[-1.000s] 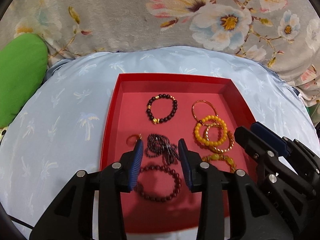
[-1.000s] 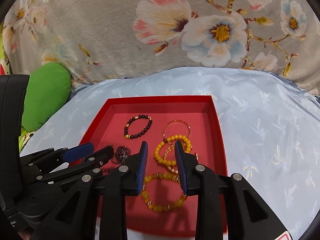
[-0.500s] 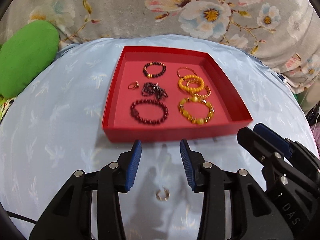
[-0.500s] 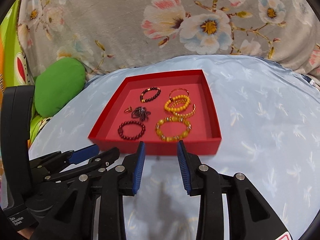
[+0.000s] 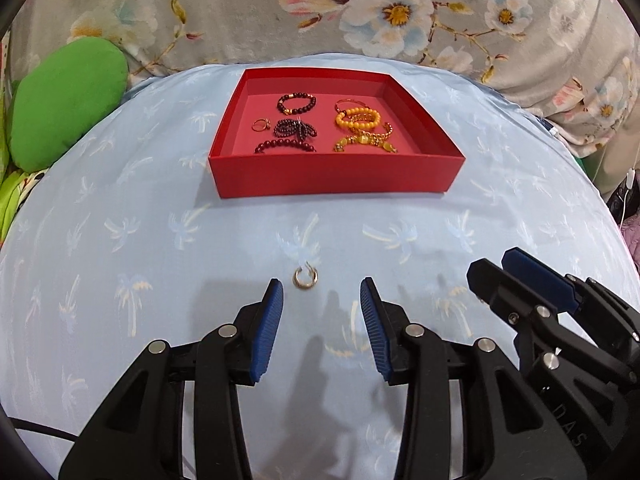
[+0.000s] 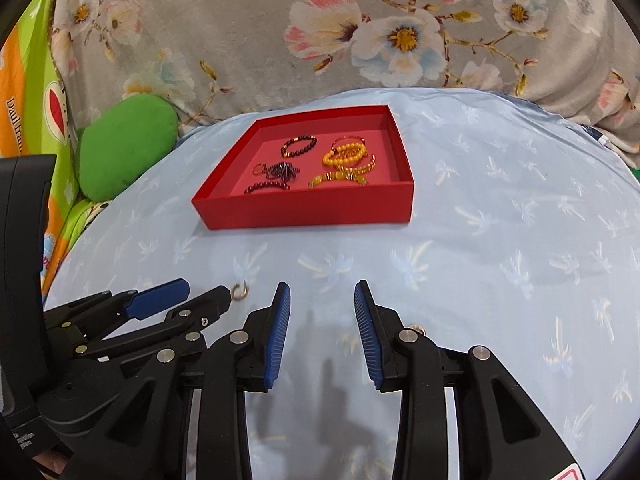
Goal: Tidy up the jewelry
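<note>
Background. A rounded surface under pale blue cloth printed with faint palm trees fills the foreground. Behind it hangs or lies a grey plush fabric with large pink, white and blue blossoms. At left, a bright green cushion; beyond it, orange-and-green printed material. Lighting is even, with soft shadows.

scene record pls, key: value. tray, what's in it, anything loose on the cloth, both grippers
tray: red tray on blue palm-print cloth
contents: dark bead bracelets left, yellow bead bracelets right, small ring far left
loose: gold ring on cloth, in front of tray
left hand-held gripper: open, empty, ring just ahead of its tips
right hand-held gripper: open, empty, over bare cloth
</note>
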Demonstrator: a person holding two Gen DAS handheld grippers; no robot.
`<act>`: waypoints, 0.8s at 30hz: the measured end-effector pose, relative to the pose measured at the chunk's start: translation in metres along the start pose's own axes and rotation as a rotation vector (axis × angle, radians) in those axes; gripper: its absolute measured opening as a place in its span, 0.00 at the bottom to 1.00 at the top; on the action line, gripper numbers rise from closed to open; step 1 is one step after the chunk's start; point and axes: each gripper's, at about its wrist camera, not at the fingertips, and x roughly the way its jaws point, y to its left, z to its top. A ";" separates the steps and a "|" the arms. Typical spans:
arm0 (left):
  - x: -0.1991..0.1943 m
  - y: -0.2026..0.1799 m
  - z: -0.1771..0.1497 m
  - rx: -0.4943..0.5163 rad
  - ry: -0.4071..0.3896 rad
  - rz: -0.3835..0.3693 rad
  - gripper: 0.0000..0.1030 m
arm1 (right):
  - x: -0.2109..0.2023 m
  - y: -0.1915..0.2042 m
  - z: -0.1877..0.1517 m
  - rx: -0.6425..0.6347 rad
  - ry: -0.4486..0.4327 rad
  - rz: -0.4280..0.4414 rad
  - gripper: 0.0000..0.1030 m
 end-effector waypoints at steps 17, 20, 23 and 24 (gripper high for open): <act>0.012 0.012 -0.032 -0.070 0.018 0.037 0.46 | 0.023 -0.052 -0.039 0.072 0.079 -0.089 0.34; 0.015 0.013 -0.033 -0.074 0.023 0.040 0.46 | 0.030 -0.052 -0.038 0.063 0.085 -0.094 0.33; 0.017 0.016 -0.033 -0.076 0.029 0.043 0.46 | 0.037 -0.052 -0.037 0.053 0.092 -0.099 0.33; 0.018 0.016 -0.033 -0.078 0.031 0.045 0.46 | 0.039 -0.052 -0.036 0.051 0.092 -0.101 0.33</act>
